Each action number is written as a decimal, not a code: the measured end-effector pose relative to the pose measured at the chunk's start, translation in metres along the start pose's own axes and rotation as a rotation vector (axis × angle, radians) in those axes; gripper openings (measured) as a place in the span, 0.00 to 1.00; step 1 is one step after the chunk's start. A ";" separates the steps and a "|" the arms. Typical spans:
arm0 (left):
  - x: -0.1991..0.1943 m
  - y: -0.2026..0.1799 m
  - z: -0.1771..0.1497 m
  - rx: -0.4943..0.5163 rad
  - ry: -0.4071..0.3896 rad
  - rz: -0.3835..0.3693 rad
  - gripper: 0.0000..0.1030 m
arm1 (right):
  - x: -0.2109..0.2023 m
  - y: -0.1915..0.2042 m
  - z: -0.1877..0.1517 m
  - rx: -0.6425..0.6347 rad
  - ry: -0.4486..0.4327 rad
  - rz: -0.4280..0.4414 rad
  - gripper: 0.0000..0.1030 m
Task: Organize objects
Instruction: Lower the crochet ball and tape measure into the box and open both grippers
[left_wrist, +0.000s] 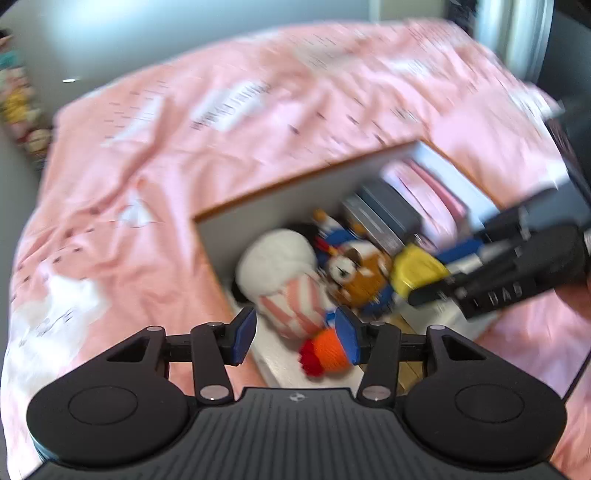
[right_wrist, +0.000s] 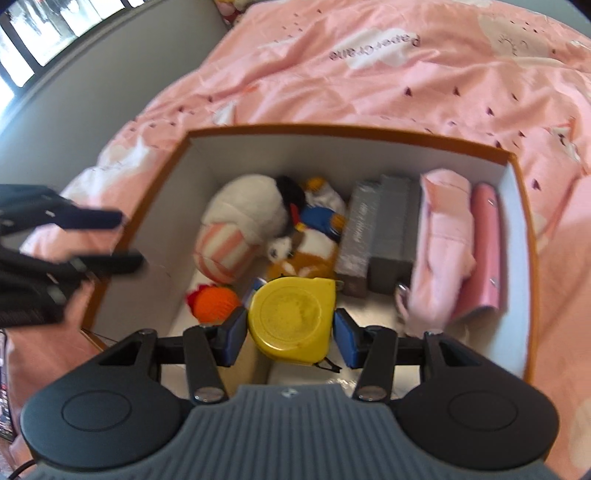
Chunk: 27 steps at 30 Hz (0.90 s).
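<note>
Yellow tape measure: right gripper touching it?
Touching. The right wrist view shows the yellow tape measure clamped in the right gripper, both blue pads against its sides, above the box.

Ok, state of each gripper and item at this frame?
right gripper: shut on the tape measure.
tape measure: held above the box.
left gripper: open, nothing between its fingers.
box: open-topped, on the bedspread.
plush toys: lying in the box.

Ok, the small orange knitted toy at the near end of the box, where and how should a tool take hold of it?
Grip the orange knitted toy across its round body, coming from above. It lies low on the floor of the box, with the striped plush crowding its far side, so only the top is free.
</note>
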<state>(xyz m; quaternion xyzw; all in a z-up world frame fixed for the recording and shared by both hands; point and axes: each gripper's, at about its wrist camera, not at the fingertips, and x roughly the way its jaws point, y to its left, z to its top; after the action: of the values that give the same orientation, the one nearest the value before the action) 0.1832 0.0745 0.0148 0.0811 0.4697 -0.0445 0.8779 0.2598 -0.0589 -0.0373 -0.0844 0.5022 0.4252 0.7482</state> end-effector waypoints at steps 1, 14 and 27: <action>-0.003 0.001 -0.002 -0.029 -0.017 0.009 0.55 | 0.001 -0.001 -0.002 -0.002 0.012 -0.013 0.51; -0.021 0.003 -0.031 -0.215 -0.078 0.012 0.55 | 0.025 -0.010 -0.018 0.085 0.164 -0.040 0.51; -0.021 -0.007 -0.039 -0.235 -0.046 0.013 0.55 | -0.003 0.005 -0.018 0.004 0.121 -0.110 0.54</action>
<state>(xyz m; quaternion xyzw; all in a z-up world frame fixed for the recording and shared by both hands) 0.1383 0.0744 0.0106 -0.0205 0.4508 0.0148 0.8923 0.2434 -0.0676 -0.0424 -0.1360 0.5419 0.3766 0.7389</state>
